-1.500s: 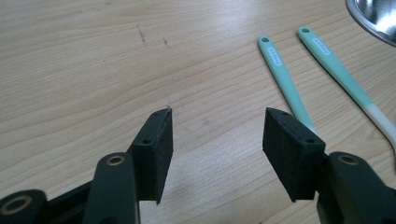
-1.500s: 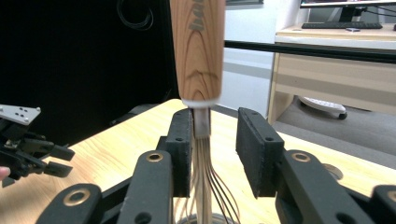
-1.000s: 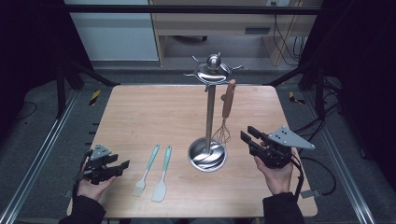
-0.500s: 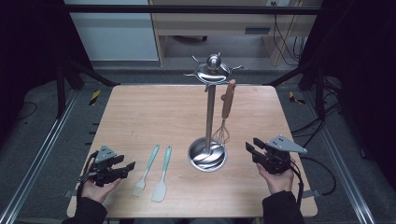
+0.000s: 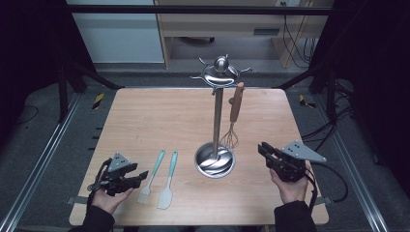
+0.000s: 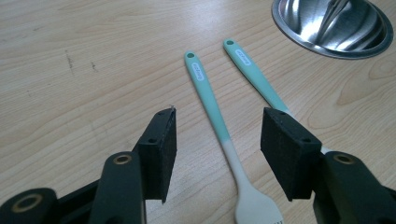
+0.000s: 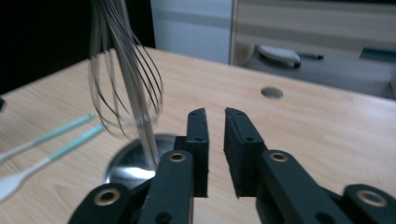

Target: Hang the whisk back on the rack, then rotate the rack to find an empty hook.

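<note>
Dim room behind a wooden table (image 5: pixel 159 116)

A pale cabinet (image 5: pixel 217 29) with trailing cables (image 5: pixel 292 36) is seen beyond; grey floor (image 5: pixel 43 145) is crossed by metal rails (image 5: pixel 41 164).

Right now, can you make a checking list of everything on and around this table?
Surface: wooden table, bare in the far left part; one small round hole.
Things: metal stand with a round dish base; whisk hanging from its top; two teal-handled utensils, a brush and a spatula, lying side by side.
Clutter: nothing seen.
Tools: left tool open, pointing at the brush handle, touching nothing; right tool nearly closed with a narrow gap, holding nothing.
Cables: one trails from the right tool; more hang behind the table.
Surroundings: dark frame, rails, grey floor, a cabinet behind.
</note>
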